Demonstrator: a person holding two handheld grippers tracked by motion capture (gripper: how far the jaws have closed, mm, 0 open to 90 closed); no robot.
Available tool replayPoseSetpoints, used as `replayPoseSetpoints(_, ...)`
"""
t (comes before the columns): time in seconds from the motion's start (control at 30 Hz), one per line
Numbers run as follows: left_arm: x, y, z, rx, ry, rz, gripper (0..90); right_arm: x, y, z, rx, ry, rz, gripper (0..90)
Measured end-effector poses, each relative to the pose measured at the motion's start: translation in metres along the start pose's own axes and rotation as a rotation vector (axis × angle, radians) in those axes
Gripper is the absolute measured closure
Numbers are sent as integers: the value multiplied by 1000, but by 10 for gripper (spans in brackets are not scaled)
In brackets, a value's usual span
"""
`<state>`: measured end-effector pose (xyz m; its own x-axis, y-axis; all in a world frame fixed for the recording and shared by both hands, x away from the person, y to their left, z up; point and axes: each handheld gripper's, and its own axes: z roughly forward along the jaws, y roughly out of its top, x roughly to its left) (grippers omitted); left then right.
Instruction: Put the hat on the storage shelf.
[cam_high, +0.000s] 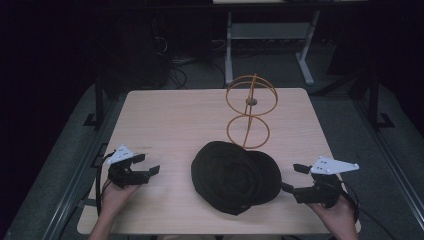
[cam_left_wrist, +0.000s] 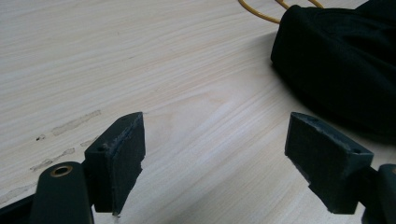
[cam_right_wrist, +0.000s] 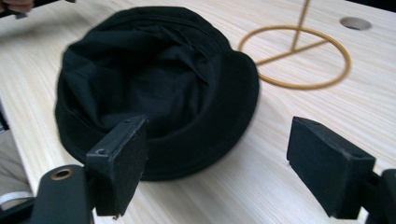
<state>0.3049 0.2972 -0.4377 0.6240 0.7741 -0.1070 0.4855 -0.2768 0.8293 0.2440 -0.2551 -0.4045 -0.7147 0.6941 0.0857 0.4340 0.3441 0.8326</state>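
Observation:
A black cloth hat (cam_high: 235, 176) lies flat in the middle of the light wooden table (cam_high: 170, 120). Just behind it stands a golden wire stand (cam_high: 250, 112) made of a ring base and an upright ring. My left gripper (cam_high: 150, 164) is open at the table's left, apart from the hat (cam_left_wrist: 341, 60), with bare wood between its pads (cam_left_wrist: 121, 158). My right gripper (cam_high: 292, 177) is open at the hat's right edge, pointing at it. In the right gripper view the hat (cam_right_wrist: 154, 79) lies beyond the spread pads (cam_right_wrist: 123, 163), and nothing is between them.
The stand's ring base (cam_right_wrist: 299, 56) rests on the table right of the hat, near a round cable hole (cam_right_wrist: 355, 22). Beyond the table's far edge stand a white desk frame (cam_high: 270, 40) and dark floor. Faint marks (cam_left_wrist: 70, 123) streak the wood at the left.

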Motion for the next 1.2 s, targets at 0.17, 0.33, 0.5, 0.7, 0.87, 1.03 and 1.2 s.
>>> replayPoseSetpoints(0.17,0,0,1,0,-1,-2,200,11,11,6,-5,30,-27,202)
replayPoseSetpoints(0.33,0,0,1,-1,-2,-4,200,20,21,13,1,56,-50,203)
replayPoseSetpoints(0.5,1,0,1,2,0,0,200,27,29,23,8,81,-70,206)
replayPoseSetpoints(0.7,1,0,1,-1,-3,-2,200,39,36,35,28,121,-97,212)
replayPoseSetpoints(0.87,1,0,1,4,-4,1,200,48,40,43,45,143,-120,221)
replayPoseSetpoints(1.03,1,0,2,4,-5,3,200,61,45,53,66,171,-146,231)
replayPoseSetpoints(1.2,0,-1,3,5,-6,-2,200,71,48,61,74,200,-157,252)
